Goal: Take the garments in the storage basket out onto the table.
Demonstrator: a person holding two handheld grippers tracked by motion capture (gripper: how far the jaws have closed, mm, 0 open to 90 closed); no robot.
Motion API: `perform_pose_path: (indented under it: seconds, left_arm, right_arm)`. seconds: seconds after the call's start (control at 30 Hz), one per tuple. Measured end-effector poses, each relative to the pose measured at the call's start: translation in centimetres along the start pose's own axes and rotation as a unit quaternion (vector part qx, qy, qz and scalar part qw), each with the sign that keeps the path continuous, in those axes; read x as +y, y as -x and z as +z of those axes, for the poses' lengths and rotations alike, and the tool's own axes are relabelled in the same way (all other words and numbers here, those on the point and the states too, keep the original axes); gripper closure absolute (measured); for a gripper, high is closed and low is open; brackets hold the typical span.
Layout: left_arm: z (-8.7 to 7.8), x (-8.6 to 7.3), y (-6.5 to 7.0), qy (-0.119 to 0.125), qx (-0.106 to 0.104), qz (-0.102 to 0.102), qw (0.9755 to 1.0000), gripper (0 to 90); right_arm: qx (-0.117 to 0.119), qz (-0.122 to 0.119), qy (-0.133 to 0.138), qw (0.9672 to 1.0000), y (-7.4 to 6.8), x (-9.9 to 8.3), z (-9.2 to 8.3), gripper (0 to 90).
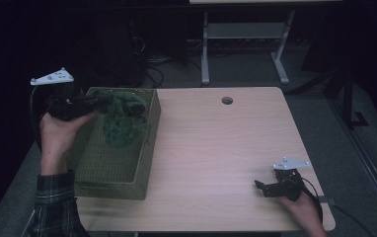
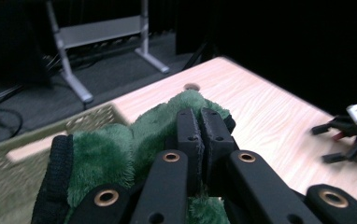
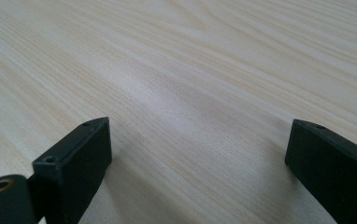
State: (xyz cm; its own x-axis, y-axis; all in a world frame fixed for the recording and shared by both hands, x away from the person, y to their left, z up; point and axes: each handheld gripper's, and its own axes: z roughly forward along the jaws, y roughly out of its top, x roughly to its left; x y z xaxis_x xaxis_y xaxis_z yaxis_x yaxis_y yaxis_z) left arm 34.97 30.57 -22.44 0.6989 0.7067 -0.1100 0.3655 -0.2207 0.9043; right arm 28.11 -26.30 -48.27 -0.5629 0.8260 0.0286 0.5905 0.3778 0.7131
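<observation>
The dark green fleecy plush cloth point(image 1: 122, 121) hangs bunched above the olive woven rectangular basket point(image 1: 142, 160), its lower folds drooping toward the basket's inside at the far end. It looks soft and limp, the sort of thing that sags wherever it isn't held and weighs next to nothing, so I'd judge it won't slip out easily but will trail and may catch on the basket rim. A pinch on a thick fold or the black knitted edge point(image 2: 55, 177) seems the surest hold; a thin layer might pull free.

The left claw point(image 2: 203, 128) is clamped tight on a fold of that cloth, jaws nearly meeting with the pile squeezed between them. The left hand point(image 1: 60, 133) carries it over the basket's far left corner.

Well apart, at the near right of the pale wood-grain surface point(image 1: 216, 148), the right claw point(image 1: 265, 187) rests low with its jaws spread wide and nothing between them.
</observation>
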Motion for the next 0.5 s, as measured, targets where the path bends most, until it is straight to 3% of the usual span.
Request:
perform_pose_path:
  seconds: [0.5]
  left_arm:
    - [2.1, 3.0, 3.3, 0.026, -0.056, 0.024, 0.9978, 87.7]
  right_arm:
    - [0.0, 0.0, 0.0, 1.0, 0.0, 0.0, 0.0, 6.9]
